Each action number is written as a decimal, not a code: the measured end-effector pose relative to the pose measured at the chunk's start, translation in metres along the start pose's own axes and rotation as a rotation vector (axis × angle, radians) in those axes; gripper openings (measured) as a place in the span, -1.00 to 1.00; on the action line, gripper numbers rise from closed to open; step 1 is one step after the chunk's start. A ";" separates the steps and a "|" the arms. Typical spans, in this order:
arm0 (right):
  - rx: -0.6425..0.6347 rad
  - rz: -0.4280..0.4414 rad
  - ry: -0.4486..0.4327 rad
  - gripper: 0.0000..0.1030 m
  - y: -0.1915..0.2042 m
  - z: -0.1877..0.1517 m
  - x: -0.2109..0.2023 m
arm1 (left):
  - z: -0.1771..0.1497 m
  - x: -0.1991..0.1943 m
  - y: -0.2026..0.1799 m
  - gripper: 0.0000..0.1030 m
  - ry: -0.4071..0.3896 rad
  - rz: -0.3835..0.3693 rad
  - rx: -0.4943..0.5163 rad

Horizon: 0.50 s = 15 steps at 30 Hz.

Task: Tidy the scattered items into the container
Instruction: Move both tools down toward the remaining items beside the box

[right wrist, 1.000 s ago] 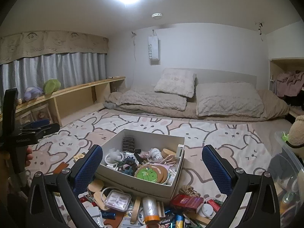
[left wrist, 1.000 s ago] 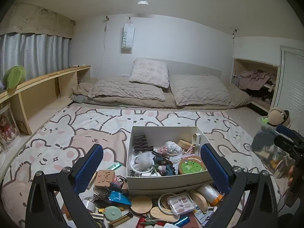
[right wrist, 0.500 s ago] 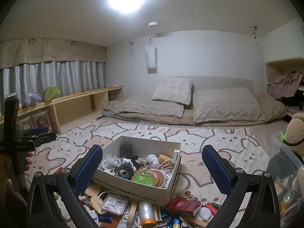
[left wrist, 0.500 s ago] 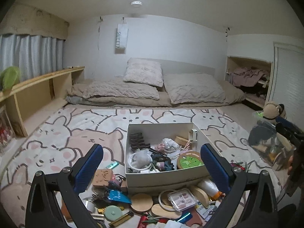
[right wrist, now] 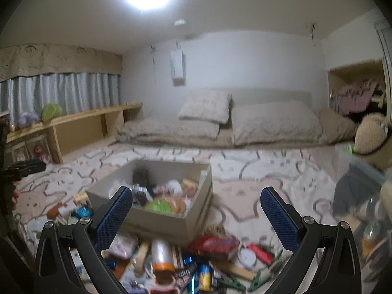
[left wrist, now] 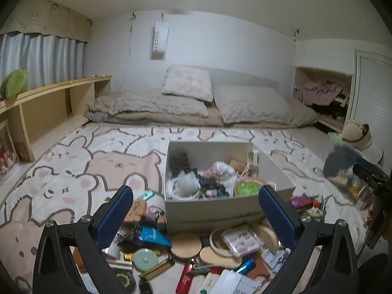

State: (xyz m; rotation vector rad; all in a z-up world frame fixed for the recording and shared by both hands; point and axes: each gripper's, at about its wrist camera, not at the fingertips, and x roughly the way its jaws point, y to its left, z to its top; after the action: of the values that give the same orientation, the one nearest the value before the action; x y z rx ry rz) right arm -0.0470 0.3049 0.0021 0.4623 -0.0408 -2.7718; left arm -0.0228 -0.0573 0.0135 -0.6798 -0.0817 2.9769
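Note:
A white cardboard box (left wrist: 210,212) (right wrist: 156,223) sits on the bunny-print rug, partly filled with small items, among them a green round tin (left wrist: 247,187). Scattered clutter lies in front of it: wooden discs (left wrist: 186,246), a clear plastic case (left wrist: 241,241), a blue packet (left wrist: 152,236), a white tube with an orange cap (right wrist: 161,254), a red packet (right wrist: 215,243). My left gripper (left wrist: 196,210) hovers open above this clutter, just short of the box front. My right gripper (right wrist: 196,210) is open too, above the items at the box's right corner. Nothing is between either pair of fingers.
A low bed with pillows (left wrist: 188,85) fills the back. A wooden shelf (left wrist: 49,98) runs along the left wall. A clear bin with a plush toy (right wrist: 370,134) stands at the right. The other hand-held gripper (left wrist: 372,178) shows at the right edge of the left wrist view.
Both cameras have tilted and moved slightly closer to the box; the right wrist view is now blurred by motion. Both grippers stay open and empty.

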 end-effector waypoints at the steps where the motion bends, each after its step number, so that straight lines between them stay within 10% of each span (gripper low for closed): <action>1: 0.003 -0.002 0.011 1.00 -0.003 -0.007 0.002 | -0.005 0.002 -0.001 1.00 0.010 -0.005 0.004; 15: -0.039 -0.021 0.173 1.00 -0.006 -0.080 0.019 | -0.061 0.034 -0.012 0.52 0.187 -0.071 0.035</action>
State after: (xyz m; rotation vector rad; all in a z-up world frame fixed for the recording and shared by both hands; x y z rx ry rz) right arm -0.0403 0.3058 -0.0803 0.6930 0.0586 -2.7361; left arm -0.0255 -0.0399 -0.0550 -0.9267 -0.0399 2.8250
